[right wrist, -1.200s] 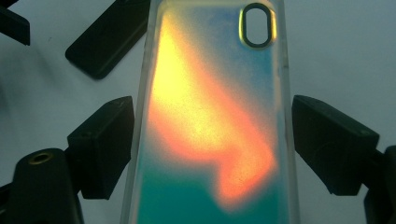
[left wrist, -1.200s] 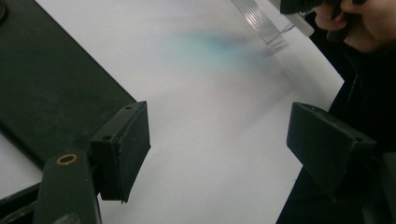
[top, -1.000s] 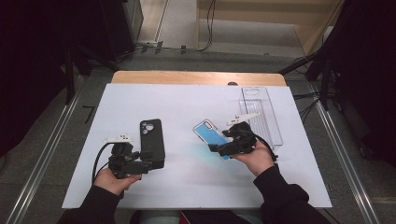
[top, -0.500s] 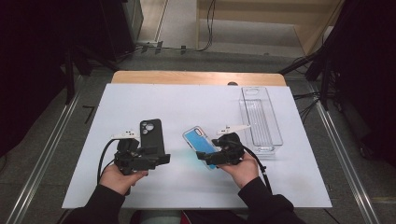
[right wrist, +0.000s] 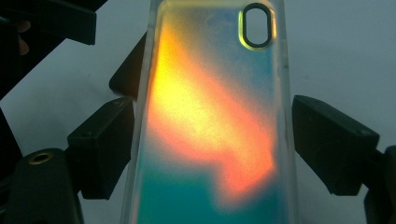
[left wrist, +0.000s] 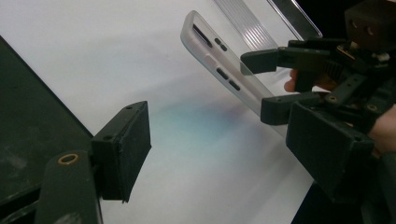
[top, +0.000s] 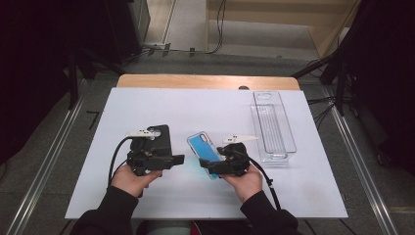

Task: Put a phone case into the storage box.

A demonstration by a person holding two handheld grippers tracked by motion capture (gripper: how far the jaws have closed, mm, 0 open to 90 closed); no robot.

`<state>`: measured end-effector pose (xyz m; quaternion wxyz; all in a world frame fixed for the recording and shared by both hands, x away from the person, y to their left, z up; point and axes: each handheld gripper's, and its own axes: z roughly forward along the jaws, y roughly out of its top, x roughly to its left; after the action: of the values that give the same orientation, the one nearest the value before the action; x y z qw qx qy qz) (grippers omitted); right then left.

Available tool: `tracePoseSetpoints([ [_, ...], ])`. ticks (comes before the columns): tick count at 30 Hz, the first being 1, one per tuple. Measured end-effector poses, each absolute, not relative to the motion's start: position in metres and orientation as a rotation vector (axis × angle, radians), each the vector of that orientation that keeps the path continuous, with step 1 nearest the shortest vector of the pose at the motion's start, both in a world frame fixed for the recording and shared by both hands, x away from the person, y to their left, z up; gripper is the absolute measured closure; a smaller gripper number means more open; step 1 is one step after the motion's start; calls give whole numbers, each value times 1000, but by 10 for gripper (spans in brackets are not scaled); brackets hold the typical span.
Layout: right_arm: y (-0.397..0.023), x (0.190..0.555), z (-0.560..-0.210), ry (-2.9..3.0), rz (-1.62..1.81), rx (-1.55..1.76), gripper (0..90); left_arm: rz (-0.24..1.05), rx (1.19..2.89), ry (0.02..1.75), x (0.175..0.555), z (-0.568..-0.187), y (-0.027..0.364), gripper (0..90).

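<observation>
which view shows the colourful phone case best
The right gripper view: the phone case fills it, camera hole and colours plain. The left gripper view gives its pale side edge; the high view, a small blue slab in the right gripper.

Glossy translucent plastic phone case (right wrist: 210, 121) with iridescent sheen; matt black phone case (top: 159, 139); clear ribbed plastic tray (top: 272, 125); matt white table (top: 147, 107).

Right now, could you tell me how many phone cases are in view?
2: a black case lying on the white sheet at the left gripper, and an iridescent blue case held by the right gripper.
</observation>
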<state>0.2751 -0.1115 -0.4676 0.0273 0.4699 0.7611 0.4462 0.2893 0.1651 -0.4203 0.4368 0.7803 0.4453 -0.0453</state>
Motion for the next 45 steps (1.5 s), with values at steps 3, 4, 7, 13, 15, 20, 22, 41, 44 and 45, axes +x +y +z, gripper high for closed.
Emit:
tracePoseSetpoints([
  [3,-108,274,-467,2333,1385,1443,149,-131,1929,1123,295,-418,163,244],
  [4,-107,273,-467,2329,1389,1451,149,-138,1925,1120,297,-417,162,247],
  [7,-105,271,-468,2299,1427,1468,149,-144,1921,1131,300,-415,158,250],
  [13,-102,268,-470,2241,1479,1487,149,-152,1912,1184,308,-413,152,266],
  [15,-100,268,-472,2233,1497,1491,149,-155,1904,1199,310,-414,151,277],
  [20,-94,266,-474,2212,1521,1496,149,-161,1895,1240,316,-416,145,289],
  [22,-93,266,-474,2202,1543,1505,149,-151,1899,1237,317,-415,143,290],
  [41,-85,262,-475,2109,1616,1508,149,-138,1832,1323,328,-425,123,581],
  [44,-83,261,-475,2098,1631,1498,149,-186,1815,1318,328,-430,122,665],
  [45,-83,261,-475,2098,1631,1498,149,-186,1815,1318,328,-430,122,693],
])
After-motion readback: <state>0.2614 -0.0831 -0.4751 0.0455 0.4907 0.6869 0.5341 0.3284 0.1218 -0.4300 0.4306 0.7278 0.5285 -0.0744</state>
